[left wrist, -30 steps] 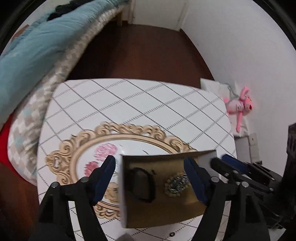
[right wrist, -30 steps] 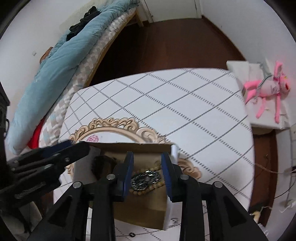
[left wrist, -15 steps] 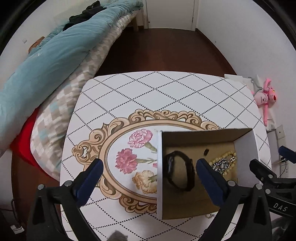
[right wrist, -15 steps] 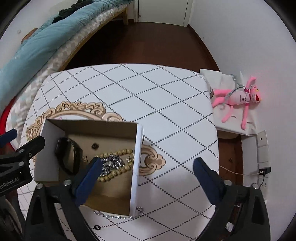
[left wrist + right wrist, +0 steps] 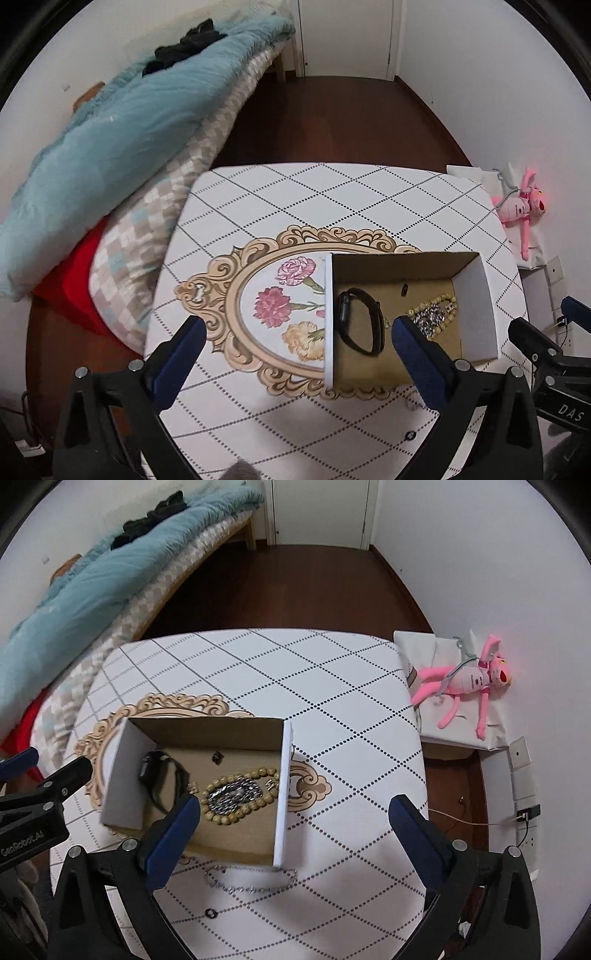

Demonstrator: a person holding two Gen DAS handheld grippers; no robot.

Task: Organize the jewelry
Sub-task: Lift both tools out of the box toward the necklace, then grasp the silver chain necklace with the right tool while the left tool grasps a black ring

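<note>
An open cardboard box (image 5: 474, 306) (image 5: 282, 786) stands on the patterned table. Inside lie a black wristband (image 5: 360, 321) (image 5: 162, 779), a tan bead bracelet (image 5: 236, 812) (image 5: 441, 300) around a silver chain pile (image 5: 231, 795) (image 5: 428, 317), and a small dark ring (image 5: 217, 756) (image 5: 405, 290). A thin silver chain (image 5: 251, 884) and a small black ring (image 5: 210, 912) (image 5: 409, 435) lie on the table in front of the box. My left gripper (image 5: 295, 354) is open and empty, raised above the table left of the box. My right gripper (image 5: 293, 829) is open and empty, raised over the box's right wall.
The white table (image 5: 332, 199) (image 5: 332, 686) has a gold oval flower print. A bed with a teal blanket (image 5: 110, 140) (image 5: 92, 579) stands to the left. A pink plush toy (image 5: 469, 679) (image 5: 524, 206) lies on white paper on the floor to the right.
Both grippers opened and pulled up and back from the box. The right gripper was nearly shut over the bracelets a second ago; the bracelets now lie in the box.
</note>
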